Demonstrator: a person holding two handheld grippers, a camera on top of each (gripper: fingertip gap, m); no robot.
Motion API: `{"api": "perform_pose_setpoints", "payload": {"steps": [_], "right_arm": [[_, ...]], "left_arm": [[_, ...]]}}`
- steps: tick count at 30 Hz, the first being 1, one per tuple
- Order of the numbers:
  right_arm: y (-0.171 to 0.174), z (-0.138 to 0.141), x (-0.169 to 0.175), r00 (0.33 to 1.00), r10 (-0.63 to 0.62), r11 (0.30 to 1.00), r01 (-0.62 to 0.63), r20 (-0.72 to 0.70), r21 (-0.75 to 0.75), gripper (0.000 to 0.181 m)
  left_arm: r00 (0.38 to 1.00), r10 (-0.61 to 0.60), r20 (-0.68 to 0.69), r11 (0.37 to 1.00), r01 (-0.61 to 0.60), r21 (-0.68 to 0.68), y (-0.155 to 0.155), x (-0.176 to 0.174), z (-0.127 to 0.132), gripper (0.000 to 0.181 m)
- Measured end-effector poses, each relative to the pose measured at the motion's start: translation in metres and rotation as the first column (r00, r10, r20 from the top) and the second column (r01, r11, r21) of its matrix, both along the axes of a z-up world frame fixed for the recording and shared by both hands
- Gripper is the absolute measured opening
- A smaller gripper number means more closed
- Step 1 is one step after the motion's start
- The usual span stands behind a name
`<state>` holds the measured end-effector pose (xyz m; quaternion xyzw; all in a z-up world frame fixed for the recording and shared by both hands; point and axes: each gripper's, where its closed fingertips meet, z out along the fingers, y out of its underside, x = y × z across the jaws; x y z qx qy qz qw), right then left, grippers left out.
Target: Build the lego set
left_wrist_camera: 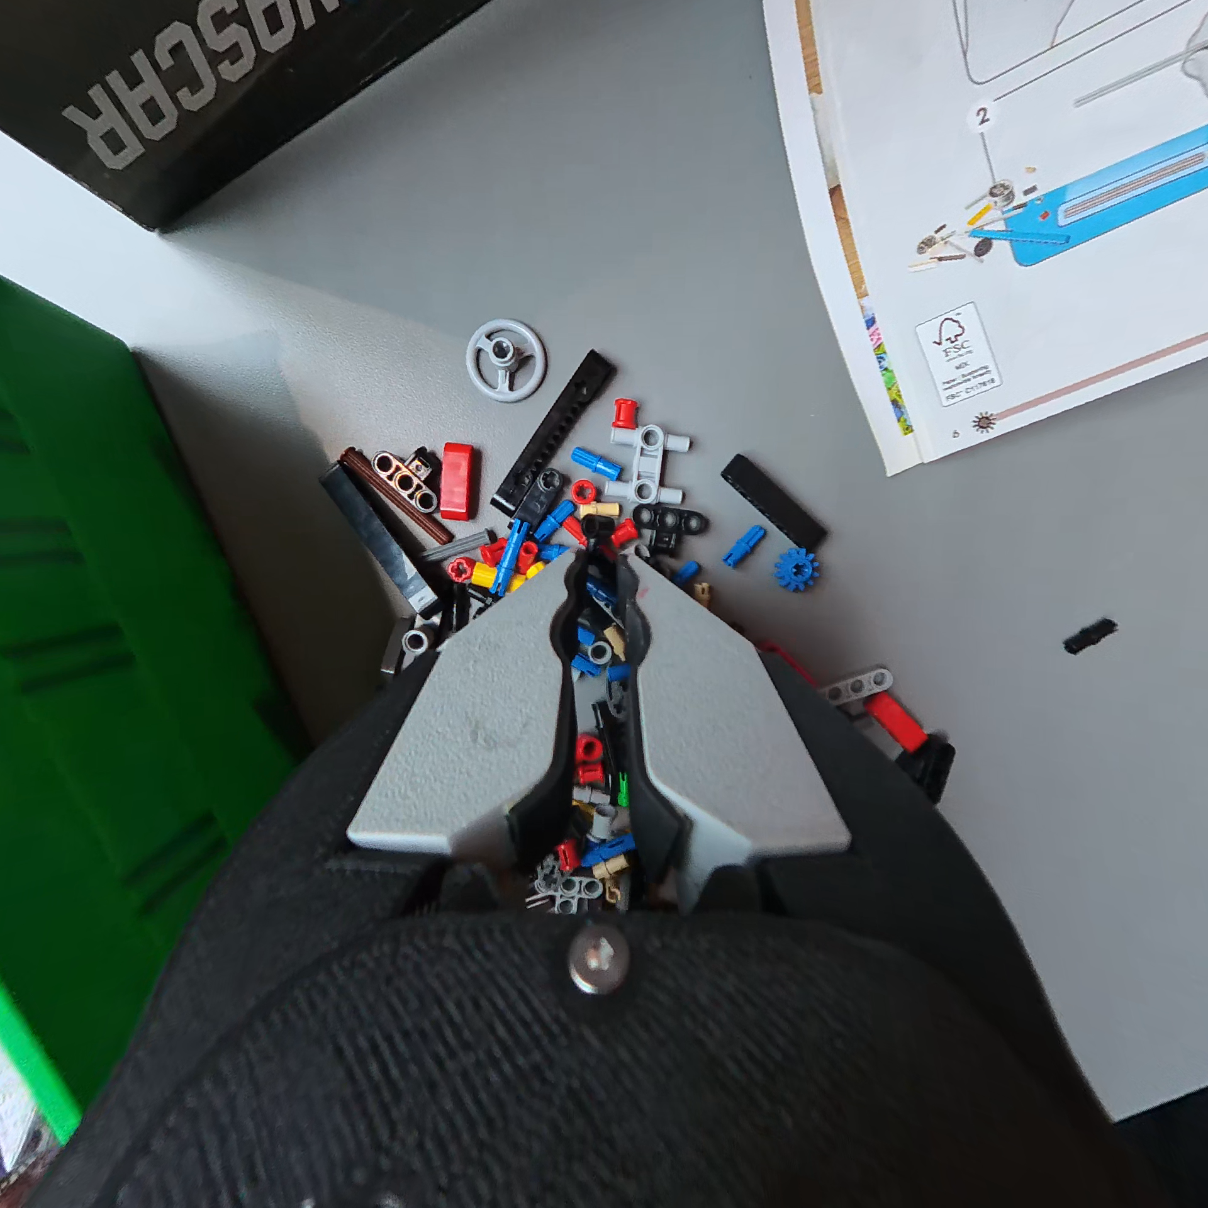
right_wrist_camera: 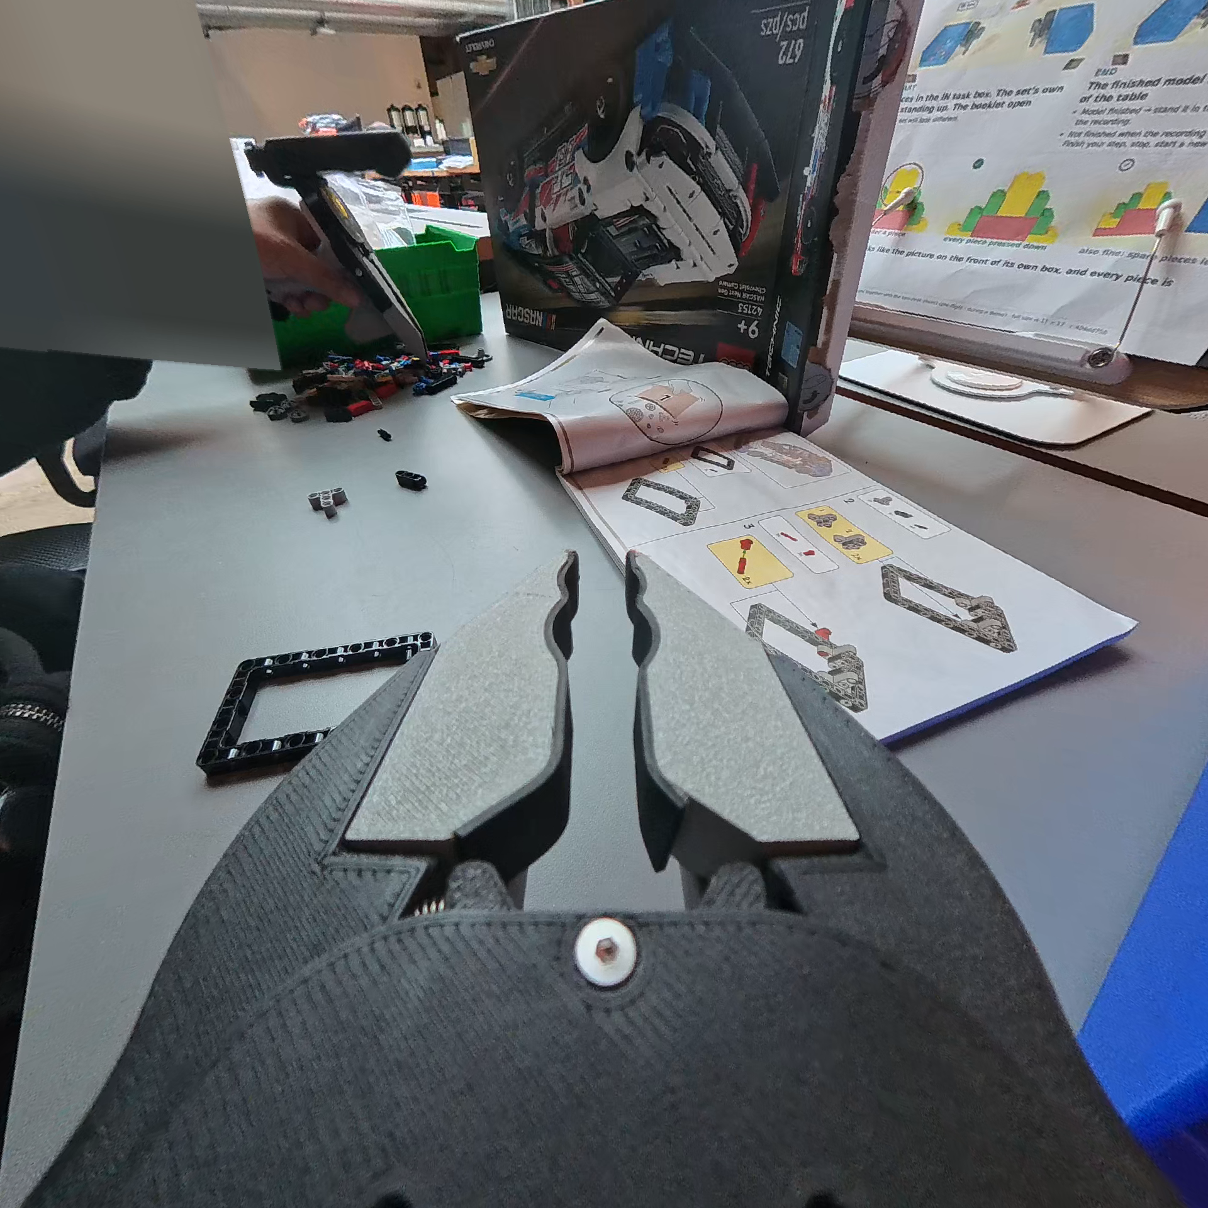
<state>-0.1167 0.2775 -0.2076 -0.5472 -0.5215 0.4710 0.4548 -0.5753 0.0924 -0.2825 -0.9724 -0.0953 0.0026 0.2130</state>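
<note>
A pile of small Lego Technic pieces (left_wrist_camera: 523,516) lies on the grey table; it also shows in the right wrist view (right_wrist_camera: 366,379). My left gripper (left_wrist_camera: 601,555) points down into the pile, its jaws narrowly apart, with a small black pin (left_wrist_camera: 596,526) at its tips. It also shows far off in the right wrist view (right_wrist_camera: 423,346), held by a hand. My right gripper (right_wrist_camera: 601,562) hovers low over bare table, jaws narrowly apart and empty. A black rectangular frame (right_wrist_camera: 340,655) lies to its left. The open instruction booklet (right_wrist_camera: 850,588) lies to its right.
The upside-down set box (right_wrist_camera: 654,183) stands behind the booklet, with a green bin (right_wrist_camera: 444,281) beside the pile. A grey connector (right_wrist_camera: 327,502) and a black piece (right_wrist_camera: 410,479) lie loose mid-table. A blue bin (right_wrist_camera: 1150,980) sits at the right edge. A sheet stand (right_wrist_camera: 1046,163) is at the back right. There is about 50 centimetres between the tips of the two grippers. The grey connector (right_wrist_camera: 327,502) is closer to my right gripper, around 25 centimetres from its tips; the left tips are 30 centimetres off.
</note>
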Motion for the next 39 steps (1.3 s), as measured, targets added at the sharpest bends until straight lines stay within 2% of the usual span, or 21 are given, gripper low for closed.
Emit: {"api": "perform_pose_setpoints", "payload": {"steps": [8,13,16,20,24,30,36,39], "right_arm": [[0.0,0.0,0.0,1.0,0.0,1.0,0.0,0.001,0.0,0.01],[-0.001,0.0,0.0,1.0,0.001,1.0,-0.001,-0.001,0.003,0.01],[-0.001,0.0,0.0,1.0,0.005,1.0,-0.005,-0.001,0.004,0.01],[-0.004,0.001,-0.001,1.0,0.015,1.0,-0.015,-0.003,0.006,0.011],[-0.007,0.001,-0.001,1.0,0.026,1.0,-0.026,-0.004,0.016,0.011],[-0.013,0.001,-0.002,0.999,0.043,0.998,-0.043,0.003,0.038,0.011],[-0.016,0.001,-0.003,0.999,0.053,0.997,-0.053,0.01,0.051,0.011],[-0.016,0.002,-0.003,0.999,0.054,0.997,-0.054,0.004,0.054,0.011]], "left_arm": [[1.0,-0.009,-0.014,1.0,0.009,0.019,0.001,0.0,0.009,0.006],[0.999,-0.029,-0.033,0.998,0.031,0.055,0.004,0.008,0.026,0.007],[0.995,-0.091,-0.032,0.991,0.093,0.091,0.009,0.032,0.041,0.007],[0.963,-0.267,-0.023,0.957,0.268,0.115,0.016,0.09,0.051,0.007],[0.899,-0.435,0.055,0.898,0.428,0.104,0.02,0.155,0.038,0.006],[0.824,-0.554,0.122,0.832,0.551,0.061,0.03,0.212,0.012,0.006],[0.802,-0.584,0.123,0.808,0.589,-0.009,0.038,0.232,-0.012,0.006],[0.794,-0.595,0.127,0.8,0.6,-0.003,0.04,0.236,-0.013,0.007]]}}
